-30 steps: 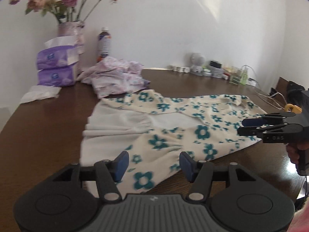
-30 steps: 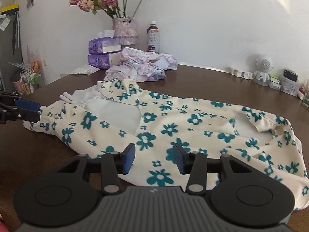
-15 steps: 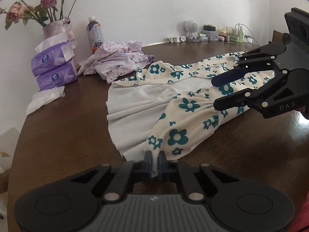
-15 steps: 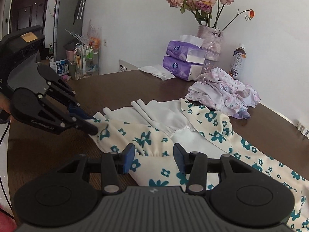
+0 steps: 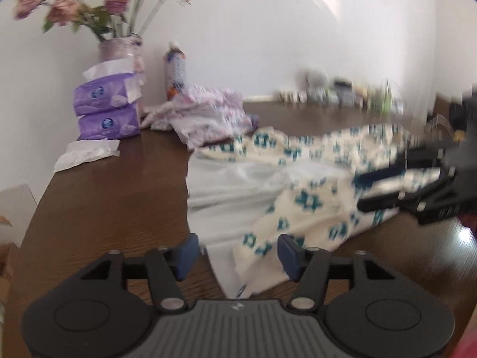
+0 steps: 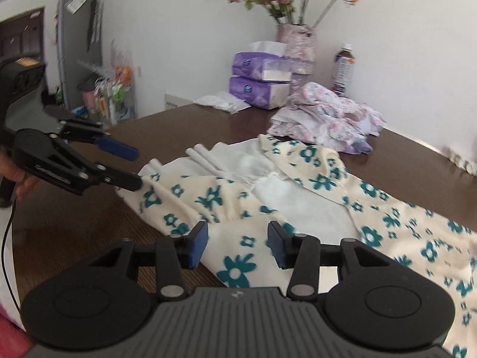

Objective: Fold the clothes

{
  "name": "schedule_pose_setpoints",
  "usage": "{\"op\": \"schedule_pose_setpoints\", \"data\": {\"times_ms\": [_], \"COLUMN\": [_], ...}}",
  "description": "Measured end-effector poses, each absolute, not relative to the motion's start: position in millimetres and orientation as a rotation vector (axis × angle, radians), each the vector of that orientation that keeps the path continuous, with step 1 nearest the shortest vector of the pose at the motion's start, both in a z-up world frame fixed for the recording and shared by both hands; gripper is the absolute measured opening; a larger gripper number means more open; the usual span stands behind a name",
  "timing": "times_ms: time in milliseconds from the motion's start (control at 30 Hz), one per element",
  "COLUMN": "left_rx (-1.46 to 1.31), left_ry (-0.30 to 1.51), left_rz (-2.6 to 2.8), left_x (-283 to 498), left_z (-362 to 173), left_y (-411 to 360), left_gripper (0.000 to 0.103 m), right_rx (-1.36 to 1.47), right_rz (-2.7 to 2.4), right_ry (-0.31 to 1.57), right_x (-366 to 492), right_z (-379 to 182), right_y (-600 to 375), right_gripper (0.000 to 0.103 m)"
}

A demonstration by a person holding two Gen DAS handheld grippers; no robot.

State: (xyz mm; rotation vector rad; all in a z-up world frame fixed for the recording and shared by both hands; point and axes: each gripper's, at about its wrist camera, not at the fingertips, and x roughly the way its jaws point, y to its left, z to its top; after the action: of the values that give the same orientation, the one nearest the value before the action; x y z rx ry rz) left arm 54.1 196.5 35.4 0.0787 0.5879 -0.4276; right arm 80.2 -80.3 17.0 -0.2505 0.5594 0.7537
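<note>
A cream garment with teal flowers [image 5: 307,203] and a white lining lies spread across the dark wooden table [image 5: 104,197]. My left gripper [image 5: 237,255] hovers open over its near hem, with cloth showing between the blue pads but not pinched. My right gripper [image 5: 369,191] stands open at the right, just over the garment's edge. In the right wrist view the right gripper [image 6: 237,247] is open above the flowered cloth [image 6: 208,197]. The left gripper [image 6: 131,167] is open there too, its lower finger at the gathered end of the cloth. Both views are motion-blurred.
A heap of pink floral clothes [image 5: 208,113] lies behind the garment. Two purple tissue packs [image 5: 107,113], a flower vase [image 5: 122,50] and a bottle [image 5: 176,71] stand at the back left. Small items [image 5: 342,92] line the far wall. A loose tissue [image 5: 86,152] lies near the table's left edge.
My left gripper, shut on the garment's hem half a second ago, has opened and let it go. The right gripper stays open and has drawn back to the right.
</note>
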Motion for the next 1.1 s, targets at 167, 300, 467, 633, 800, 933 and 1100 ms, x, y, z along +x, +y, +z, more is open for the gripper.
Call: {"op": "schedule_pose_setpoints", "data": {"times_ms": [167,300,467,633,800,933,1100], "left_rx": [-0.103,-0.136,-0.109,-0.097,-0.184,-0.186,-0.190], "left_ry": [0.510,0.543,0.601,0.671,0.682,0.679,0.679], "left_rz": [-0.514,-0.658,-0.718,-0.649,-0.620,-0.605,-0.581], "left_x": [52.9,70.7,88.3,98.9,104.2,103.0,102.2], "left_z": [49.5,39.3,21.7,0.6,-4.6,-4.5,-4.2], "left_y": [180.6,130.9,87.1,84.5,100.1,99.5,98.2], "left_gripper": [0.062,0.057,0.049,0.039,0.026,0.026,0.022], "right_rx": [-0.127,-0.084,-0.094,-0.078,-0.071,-0.041,-0.002], "right_rz": [0.656,0.631,0.639,0.612,0.442,0.260,0.179], "right_ry": [0.605,0.670,0.681,0.642,0.611,0.651,0.647], "right_x": [89.4,103.3,105.1,99.1,99.3,112.4,115.1], "right_z": [17.3,3.5,-6.5,1.5,4.6,-5.6,-10.9], "right_y": [-115.5,-118.6,-117.3,-139.8,-193.5,-247.8,-292.4], "right_gripper": [0.038,0.028,0.028,0.029,0.029,0.027,0.011]}}
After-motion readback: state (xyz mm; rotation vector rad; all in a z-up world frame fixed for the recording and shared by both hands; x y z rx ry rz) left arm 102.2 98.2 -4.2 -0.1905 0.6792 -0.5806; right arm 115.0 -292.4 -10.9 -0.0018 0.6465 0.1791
